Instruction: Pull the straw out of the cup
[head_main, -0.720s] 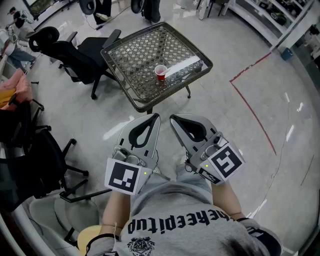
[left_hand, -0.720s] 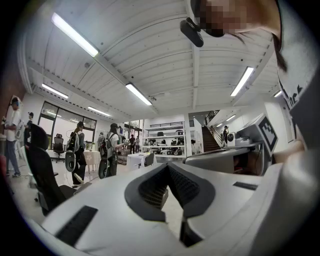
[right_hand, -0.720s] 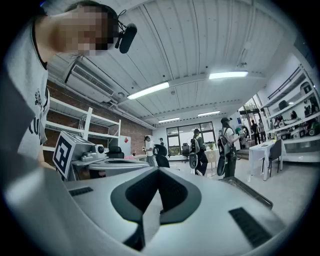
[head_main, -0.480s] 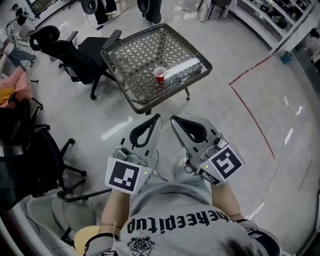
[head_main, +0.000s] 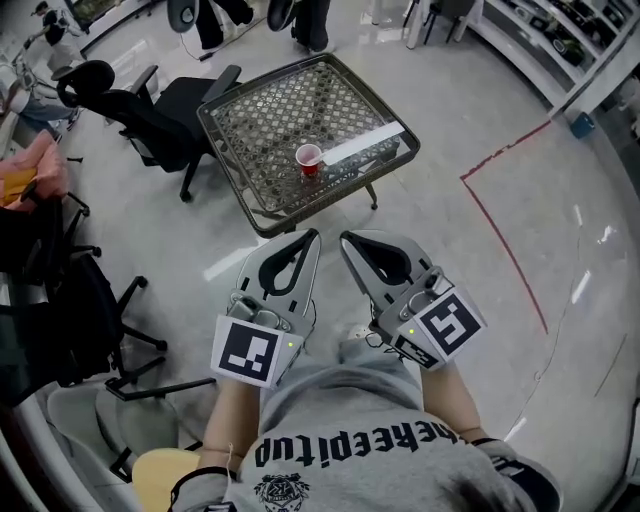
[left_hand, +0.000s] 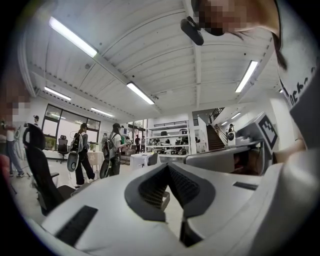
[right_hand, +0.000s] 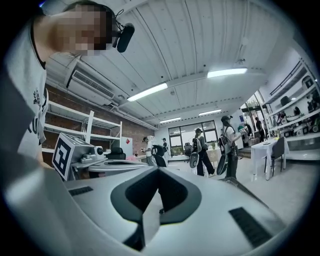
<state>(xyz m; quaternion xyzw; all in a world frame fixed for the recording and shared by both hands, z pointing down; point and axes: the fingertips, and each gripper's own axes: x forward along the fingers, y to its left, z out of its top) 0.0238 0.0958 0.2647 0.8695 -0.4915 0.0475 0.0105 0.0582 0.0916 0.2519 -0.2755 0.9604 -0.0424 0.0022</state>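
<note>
A small red cup (head_main: 309, 158) stands near the front edge of a glass-topped wicker table (head_main: 260, 120), well ahead of me in the head view. No straw can be made out in it at this distance. Both grippers are held side by side close to my body, level and well short of the table. The left gripper (head_main: 314, 236) is shut with nothing in it, its jaws meeting at the tip (left_hand: 167, 165). The right gripper (head_main: 344, 238) is likewise shut and empty, its tip (right_hand: 158, 170) closed. Neither gripper view shows the cup.
A white strip (head_main: 362, 146) lies on the table right of the cup. Black office chairs (head_main: 150, 100) stand left of the table, and another chair (head_main: 90, 310) is at my left. A red tape line (head_main: 500, 220) crosses the floor on the right. People with backpacks (left_hand: 112, 155) stand far off.
The table and cup have shifted slightly left and down in the head view as the view moved. Both grippers stay shut in the same place before my body.
</note>
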